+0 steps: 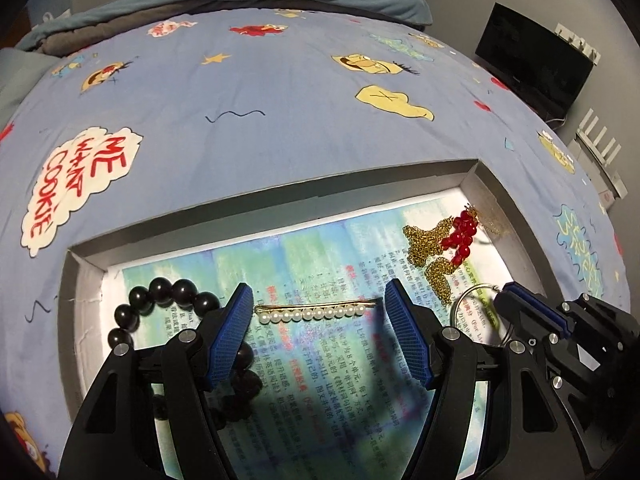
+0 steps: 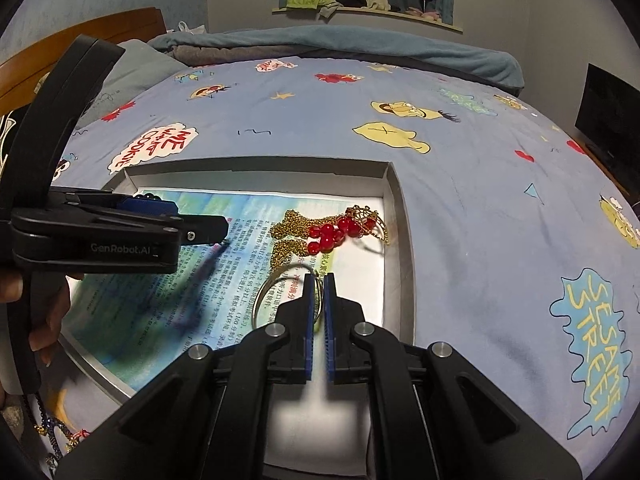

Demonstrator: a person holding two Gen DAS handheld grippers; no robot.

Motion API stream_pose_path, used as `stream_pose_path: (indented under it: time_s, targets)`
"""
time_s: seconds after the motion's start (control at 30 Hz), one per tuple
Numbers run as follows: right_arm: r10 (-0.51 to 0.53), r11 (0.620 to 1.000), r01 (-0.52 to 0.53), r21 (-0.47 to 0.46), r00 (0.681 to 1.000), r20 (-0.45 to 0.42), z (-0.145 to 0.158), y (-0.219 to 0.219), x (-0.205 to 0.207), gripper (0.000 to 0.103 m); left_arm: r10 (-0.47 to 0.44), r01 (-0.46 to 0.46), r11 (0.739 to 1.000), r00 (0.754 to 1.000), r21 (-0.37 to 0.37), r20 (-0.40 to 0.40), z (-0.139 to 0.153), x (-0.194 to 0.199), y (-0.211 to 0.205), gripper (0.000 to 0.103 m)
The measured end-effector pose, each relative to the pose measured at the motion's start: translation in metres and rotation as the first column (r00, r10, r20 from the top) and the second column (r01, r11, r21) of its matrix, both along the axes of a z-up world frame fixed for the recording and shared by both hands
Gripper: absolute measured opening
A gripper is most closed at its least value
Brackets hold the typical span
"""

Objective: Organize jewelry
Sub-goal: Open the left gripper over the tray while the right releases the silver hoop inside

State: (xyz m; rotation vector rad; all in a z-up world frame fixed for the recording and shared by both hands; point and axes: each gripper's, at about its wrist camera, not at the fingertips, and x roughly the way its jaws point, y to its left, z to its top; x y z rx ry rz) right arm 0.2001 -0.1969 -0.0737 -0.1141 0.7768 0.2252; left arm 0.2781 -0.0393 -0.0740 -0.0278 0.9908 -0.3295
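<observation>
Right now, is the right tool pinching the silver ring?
Touching. The right wrist view shows the right tool with its blue pads nearly shut on the rim of the silver ring.

A shallow grey cardboard tray [image 1: 486, 184] sits on the blue cartoon-print bedspread [image 1: 280, 120], lined with a printed paper page [image 1: 320, 360]. In the left wrist view, the black bead bracelet [image 1: 168, 292] lies lower left, the pearl hair pin [image 1: 316, 312] at centre, the gold chain necklace with red beads [image 1: 444, 240] right — and the thin metal ring [image 1: 466, 304] below it.
</observation>
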Motion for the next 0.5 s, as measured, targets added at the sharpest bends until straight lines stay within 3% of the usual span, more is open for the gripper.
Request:
stream_pose_path:
  time_s: [0.13, 0.23, 0.37, 0.5]
  targets:
    - [-0.002, 1.0, 0.002, 0.006, 1.0, 0.004, 0.001, -0.001, 0.0, 0.008, 0.003, -0.003, 1.0, 1.0, 0.008, 0.017, 0.003, -0.003, 0.0, 0.071]
    - [0.008, 1.0, -0.008, 0.014, 1.0, 0.009, 0.003, 0.002, -0.002, 0.019, 0.013, -0.014, 1.0, 0.999, 0.021, 0.045, 0.009, -0.008, 0.0, 0.076]
    - [0.017, 1.0, -0.018, 0.016, 1.0, 0.02, 0.005, 0.003, -0.006, 0.023, 0.011, -0.012, 1.0, 0.998, 0.021, 0.064, 0.019, -0.017, 0.001, 0.077]
    - [0.009, 1.0, -0.01, 0.028, 0.999, 0.033, 0.01, 0.002, -0.01, 0.034, 0.026, -0.03, 0.998, 0.995, 0.046, 0.092, 0.033, -0.029, 0.005, 0.078]
